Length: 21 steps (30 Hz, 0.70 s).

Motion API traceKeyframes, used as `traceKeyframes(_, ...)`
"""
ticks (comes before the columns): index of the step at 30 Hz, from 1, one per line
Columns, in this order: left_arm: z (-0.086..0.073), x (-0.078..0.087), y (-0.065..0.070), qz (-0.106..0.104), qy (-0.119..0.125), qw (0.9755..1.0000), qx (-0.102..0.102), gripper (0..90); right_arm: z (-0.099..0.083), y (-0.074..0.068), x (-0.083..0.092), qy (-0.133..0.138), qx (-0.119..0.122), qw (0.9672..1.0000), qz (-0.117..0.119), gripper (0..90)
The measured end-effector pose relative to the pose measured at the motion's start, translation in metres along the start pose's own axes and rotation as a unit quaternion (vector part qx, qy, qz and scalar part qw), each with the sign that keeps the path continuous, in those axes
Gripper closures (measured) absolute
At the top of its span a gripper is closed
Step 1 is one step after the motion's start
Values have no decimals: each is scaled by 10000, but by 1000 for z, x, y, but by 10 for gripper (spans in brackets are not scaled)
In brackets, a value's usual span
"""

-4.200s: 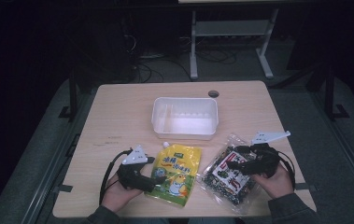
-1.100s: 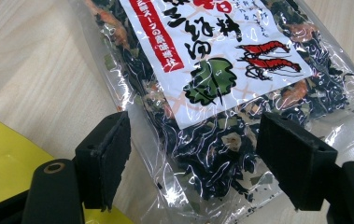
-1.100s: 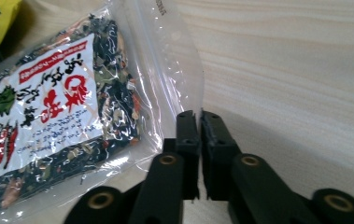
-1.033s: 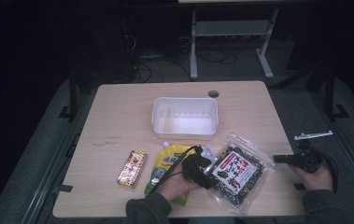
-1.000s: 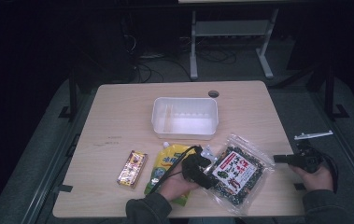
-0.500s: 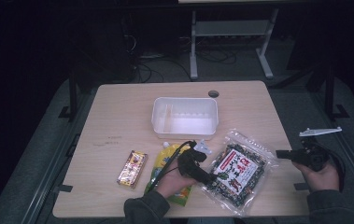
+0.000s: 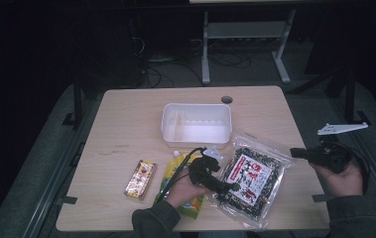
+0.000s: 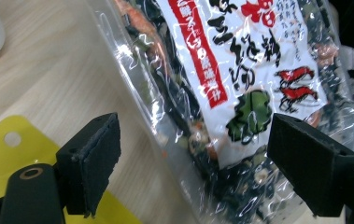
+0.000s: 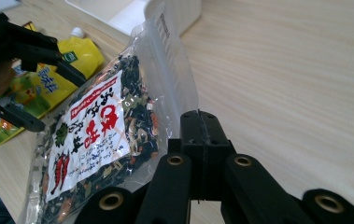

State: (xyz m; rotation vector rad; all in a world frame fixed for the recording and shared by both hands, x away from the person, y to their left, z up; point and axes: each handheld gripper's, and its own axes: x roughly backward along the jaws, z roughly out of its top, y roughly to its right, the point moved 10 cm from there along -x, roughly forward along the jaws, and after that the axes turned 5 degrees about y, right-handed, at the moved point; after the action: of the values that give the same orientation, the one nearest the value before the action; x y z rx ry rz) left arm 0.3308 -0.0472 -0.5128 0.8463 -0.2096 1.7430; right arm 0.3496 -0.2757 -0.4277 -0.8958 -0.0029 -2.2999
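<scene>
The left gripper [image 8: 191,154], its jaws just opened wide, straddles the near-left edge of the seaweed bag [image 8: 240,88], pads apparently clear of it. The bag lies flat on the table [image 7: 126,119] between the yellow pouch [image 7: 175,171] and the right gripper [image 7: 294,151], which is closed empty, apart.

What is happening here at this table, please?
A person works at a table with a gripper in each hand. The left gripper has just been opening its jaws and now stands wide around the lower edge of a clear bag of dried seaweed mix, its pads not pressing on it. The right gripper is shut, holds nothing and hangs above the table's right edge. A yellow pouch, a small snack bar and an empty white tray lie nearby.
</scene>
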Motion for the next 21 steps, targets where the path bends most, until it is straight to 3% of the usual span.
traceKeyframes(5,5,3,-2,-113,61,9999,59,183,18,-8,7,142,178,9997,14,900)
traceKeyframes(8,2,0,0,-315,-75,9994,112,212,23,-13,7,129,283,9995,15,900)
traceKeyframes(13,4,-1,2,-648,30,9976,255,332,35,-20,14,121,450,9989,8,900)
traceKeyframes(15,6,1,2,-722,95,9970,259,425,41,-23,17,203,447,9988,90,900)
traceKeyframes(21,11,4,4,-967,267,9944,347,571,46,-27,24,336,429,9983,227,900)
